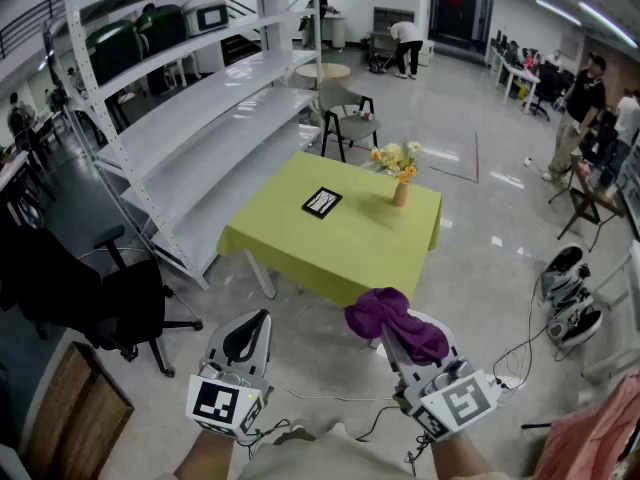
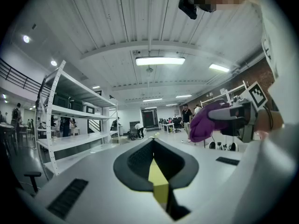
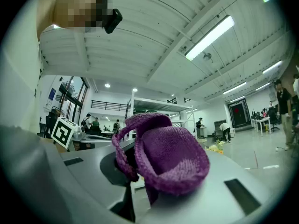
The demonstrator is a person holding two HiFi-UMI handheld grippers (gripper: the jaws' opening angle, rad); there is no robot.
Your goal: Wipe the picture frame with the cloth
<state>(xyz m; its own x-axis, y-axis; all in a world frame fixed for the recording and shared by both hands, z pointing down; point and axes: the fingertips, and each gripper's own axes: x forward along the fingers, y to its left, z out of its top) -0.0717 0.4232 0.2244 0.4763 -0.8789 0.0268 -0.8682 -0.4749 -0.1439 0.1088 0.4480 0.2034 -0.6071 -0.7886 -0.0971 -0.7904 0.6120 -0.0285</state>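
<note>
A small black picture frame (image 1: 322,202) lies flat on the yellow-green table (image 1: 300,253), well ahead of both grippers. My right gripper (image 1: 392,336) is shut on a purple knitted cloth (image 1: 392,320), which bunches over its jaws; in the right gripper view the cloth (image 3: 163,157) fills the middle and hides the jaw tips. My left gripper (image 1: 248,338) hangs to the left at about the same height, shut with nothing in it. Its closed jaws (image 2: 154,164) meet in the left gripper view, and the cloth (image 2: 205,121) shows at the right.
A vase of yellow and white flowers (image 1: 400,168) stands on the table right of the frame. A white shelving rack (image 1: 190,118) runs along the left, a black office chair (image 1: 110,298) sits near left, a chair (image 1: 345,118) behind the table. Cables (image 1: 520,353) cross the floor at right.
</note>
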